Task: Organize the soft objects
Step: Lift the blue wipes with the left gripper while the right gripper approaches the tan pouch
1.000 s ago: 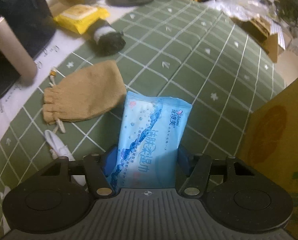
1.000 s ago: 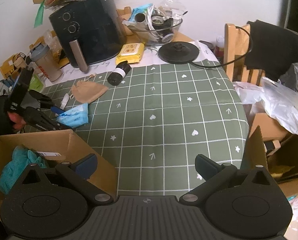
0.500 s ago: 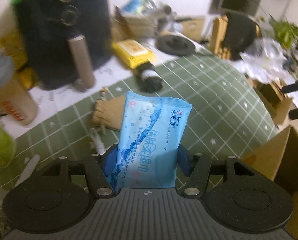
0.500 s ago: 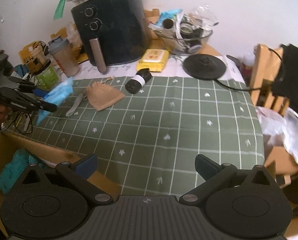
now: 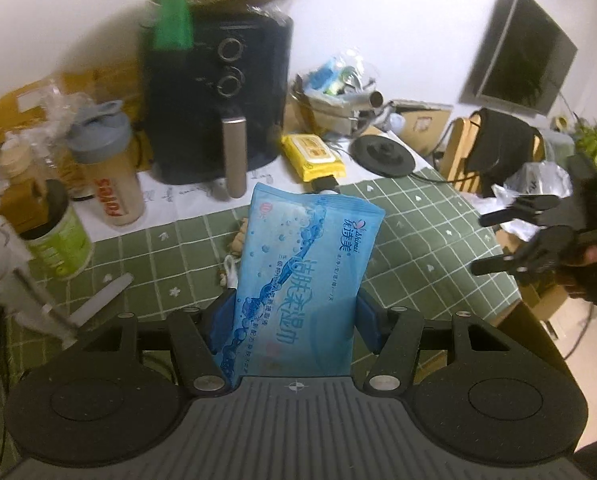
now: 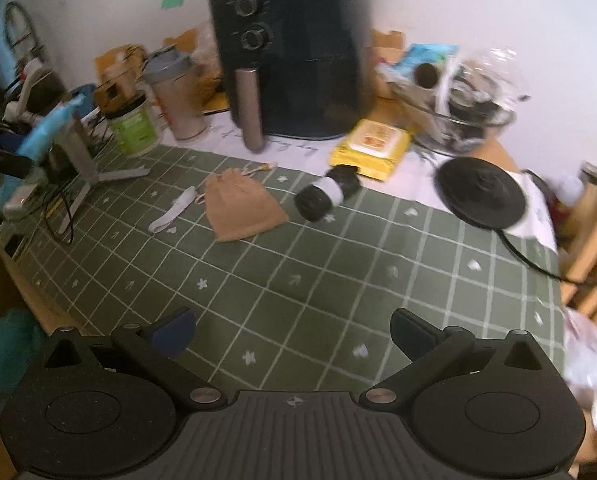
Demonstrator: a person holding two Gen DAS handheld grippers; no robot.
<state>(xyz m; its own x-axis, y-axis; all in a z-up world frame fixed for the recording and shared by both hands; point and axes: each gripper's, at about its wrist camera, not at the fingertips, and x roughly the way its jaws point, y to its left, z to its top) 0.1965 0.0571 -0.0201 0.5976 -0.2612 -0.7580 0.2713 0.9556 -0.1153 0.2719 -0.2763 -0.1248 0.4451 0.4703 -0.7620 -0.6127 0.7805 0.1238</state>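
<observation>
The left gripper (image 5: 294, 312) clenches a blue plastic wet-wipe packet (image 5: 302, 280), held above the green checked worktop (image 6: 338, 272). The right gripper (image 6: 294, 332) hovers with fingers spread, empty. A tan drawstring cloth pouch (image 6: 238, 208) lies on the worktop.

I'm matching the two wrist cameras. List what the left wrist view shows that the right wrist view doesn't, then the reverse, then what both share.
Only the left wrist view: the printed face of the blue wipes pack clamped in the left gripper, and a monitor.
Only the right wrist view: the whole tan drawstring pouch and the black roll.
Both: the air fryer, yellow wipes pack, green checked tablecloth.
</observation>
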